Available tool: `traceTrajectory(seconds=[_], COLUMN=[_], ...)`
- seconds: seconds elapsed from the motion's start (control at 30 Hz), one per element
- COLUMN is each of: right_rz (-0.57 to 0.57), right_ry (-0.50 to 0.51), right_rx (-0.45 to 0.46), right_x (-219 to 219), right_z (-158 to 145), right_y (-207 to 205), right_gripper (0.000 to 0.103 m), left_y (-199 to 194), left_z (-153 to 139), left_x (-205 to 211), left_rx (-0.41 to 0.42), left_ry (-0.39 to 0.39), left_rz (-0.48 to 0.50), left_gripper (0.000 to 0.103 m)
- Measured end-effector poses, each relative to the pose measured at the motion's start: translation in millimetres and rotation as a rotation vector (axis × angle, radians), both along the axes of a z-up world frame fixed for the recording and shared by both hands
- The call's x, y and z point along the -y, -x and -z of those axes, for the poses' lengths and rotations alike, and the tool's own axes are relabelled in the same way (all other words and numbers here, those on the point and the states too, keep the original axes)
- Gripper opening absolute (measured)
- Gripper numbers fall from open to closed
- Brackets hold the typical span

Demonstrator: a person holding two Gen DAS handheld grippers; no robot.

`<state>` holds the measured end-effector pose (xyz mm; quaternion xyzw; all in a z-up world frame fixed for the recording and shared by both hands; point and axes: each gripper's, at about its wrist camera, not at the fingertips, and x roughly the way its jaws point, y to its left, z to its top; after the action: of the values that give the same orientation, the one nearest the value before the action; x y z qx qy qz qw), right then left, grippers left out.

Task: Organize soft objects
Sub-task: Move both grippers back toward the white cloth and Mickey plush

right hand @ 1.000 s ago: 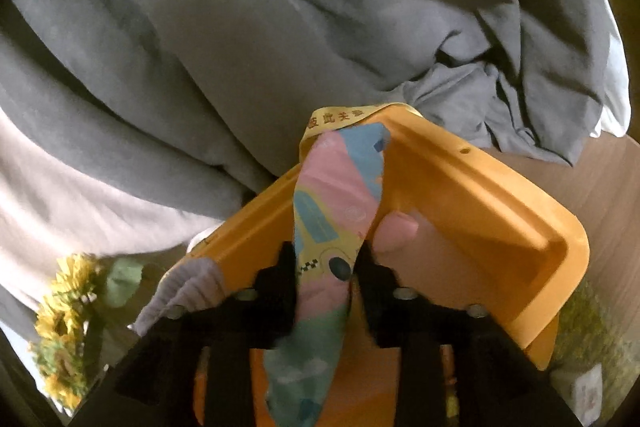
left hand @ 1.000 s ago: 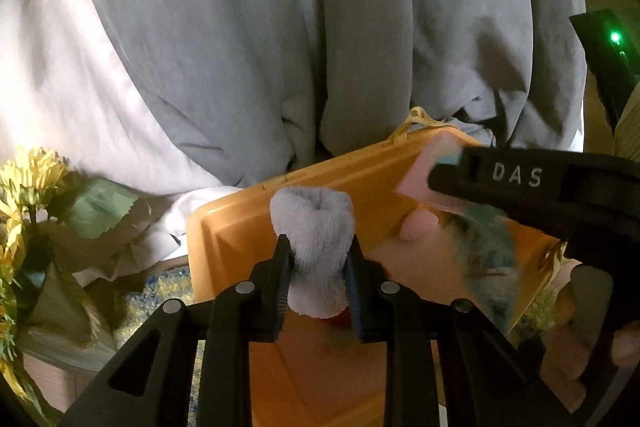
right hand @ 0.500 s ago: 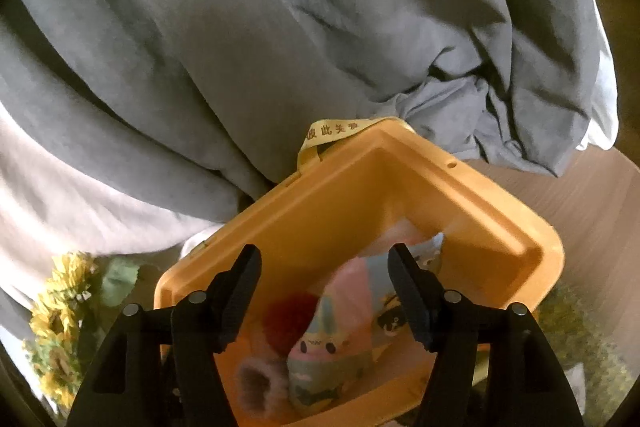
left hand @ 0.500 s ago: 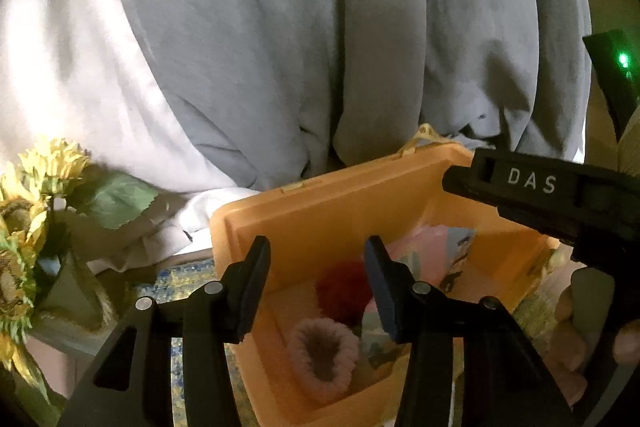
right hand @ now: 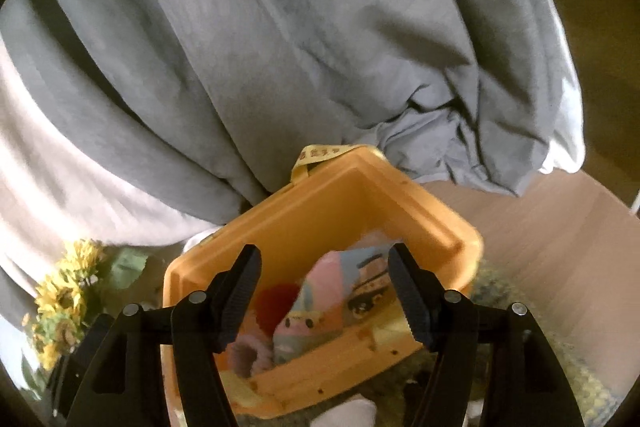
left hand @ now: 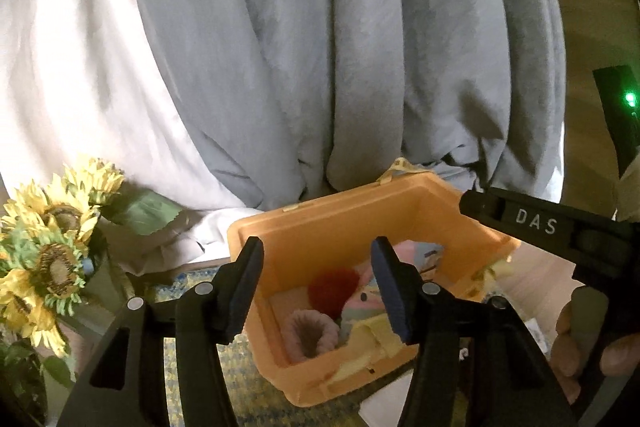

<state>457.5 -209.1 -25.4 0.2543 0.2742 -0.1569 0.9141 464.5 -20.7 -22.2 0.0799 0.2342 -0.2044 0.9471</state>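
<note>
An orange plastic bin stands on a patterned mat; it also shows in the right wrist view. Inside lie a grey-mauve sock, a red fuzzy item and a pastel cartoon-print sock. The grey sock also shows in the right wrist view, as does the red item. My left gripper is open and empty above the bin's near side. My right gripper is open and empty above the bin.
A grey duvet over white bedding hangs behind the bin. Artificial sunflowers stand at the left. Wood floor lies at the right. A pale soft item lies in front of the bin.
Both grippers opened and dropped their socks into the bin, the grey one from the left, the pastel one from the right. Both grippers then drew back and up.
</note>
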Motion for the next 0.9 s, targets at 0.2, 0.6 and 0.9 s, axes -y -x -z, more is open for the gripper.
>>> traceTrajectory(seconds=[0.2,0.6,0.9], right_rz=[0.031,0.140,0.158], right_ry=[0.044,0.129,0.189], right_rx=[0.012,0.012,0.004], right_x=[2,6,-4], right_z=[-10,-12,-4], right_y=[38,115,154], right_gripper=[0.067,0.073,0.077], left_y=[31,84,119], left_z=[-11,-14,-3], left_x=[-1,-8,-21], left_rx=[0.036,0.112,0.130], left_ry=[0.012,0.016,0.021], left_rz=[0.027,0.065,0.064], left_gripper=[0.058,0.068,0.083])
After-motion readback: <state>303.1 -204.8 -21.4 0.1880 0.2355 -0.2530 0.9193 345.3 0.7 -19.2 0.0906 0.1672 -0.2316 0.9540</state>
